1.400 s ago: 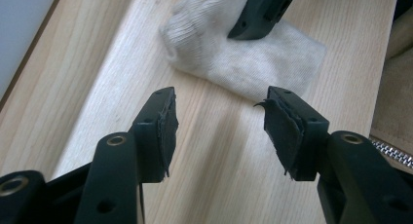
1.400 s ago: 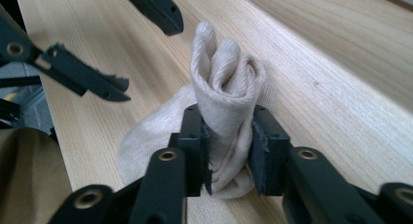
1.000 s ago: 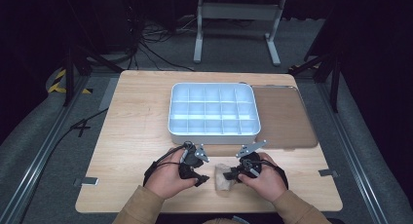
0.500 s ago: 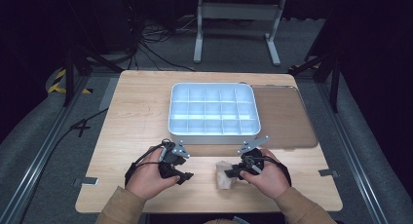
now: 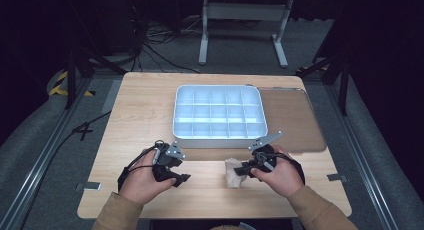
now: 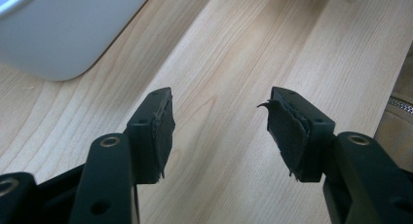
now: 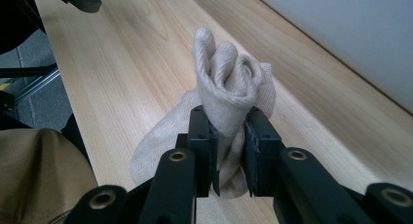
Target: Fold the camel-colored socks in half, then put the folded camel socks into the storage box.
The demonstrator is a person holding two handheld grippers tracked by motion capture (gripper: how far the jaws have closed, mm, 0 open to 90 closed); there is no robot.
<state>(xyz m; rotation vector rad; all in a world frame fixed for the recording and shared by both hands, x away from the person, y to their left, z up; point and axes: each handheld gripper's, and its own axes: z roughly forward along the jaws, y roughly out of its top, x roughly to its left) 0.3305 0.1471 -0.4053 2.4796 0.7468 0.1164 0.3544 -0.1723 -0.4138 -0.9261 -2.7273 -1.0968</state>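
Rolled sock (image 7: 233, 92) pinched (bunched) between right gripper (image 7: 229, 151) jaws.

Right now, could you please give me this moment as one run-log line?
right gripper: shut on rolled beige sock | left gripper: open, empty, over table | compartment tray: empty

The tabletop (image 5: 140, 115) is showing pale, smooth wood with fine lines. The sock (image 7: 229, 87) is looking like soft, ribbed, cream cloth. The tray (image 5: 219, 112) is looking like smooth, light plastic. The left gripper (image 6: 216, 131) is wearing matt black, frayed pads.
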